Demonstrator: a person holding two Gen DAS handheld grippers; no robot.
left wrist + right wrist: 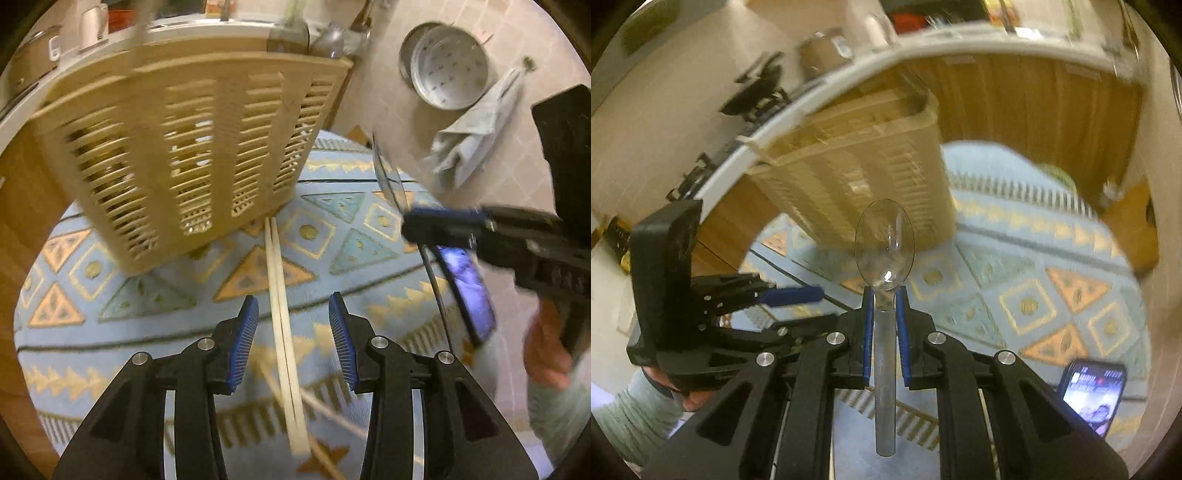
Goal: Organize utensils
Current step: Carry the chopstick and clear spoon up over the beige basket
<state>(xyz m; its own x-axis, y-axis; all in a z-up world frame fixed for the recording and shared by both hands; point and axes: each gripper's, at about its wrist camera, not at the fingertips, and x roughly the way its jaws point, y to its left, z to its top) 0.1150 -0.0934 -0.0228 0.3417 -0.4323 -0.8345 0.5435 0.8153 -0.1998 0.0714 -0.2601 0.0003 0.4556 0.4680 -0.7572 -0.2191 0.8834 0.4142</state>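
Now the right gripper [884, 295] is clamped on a clear plastic spoon [885, 245], bowl fwd, aimed at the beige slatted basket [857, 162] standing on the patterned rug [1034, 280]. Left gripper [293, 325] is spread wide w/ a pair of chopsticks [282, 314] lying on the rug between its fingers, not yet gripped. Step in hand, prob.: spoon into basket; next needs lift over the rim. Phone [1093, 391] sits near right; rug ahead is free.

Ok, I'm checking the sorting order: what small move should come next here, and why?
Probably carry the clear spoon forward over the beige slotted basket and release it there. The right tool is already shut on its handle and faces the basket, while the left tool hangs open above the chopsticks.
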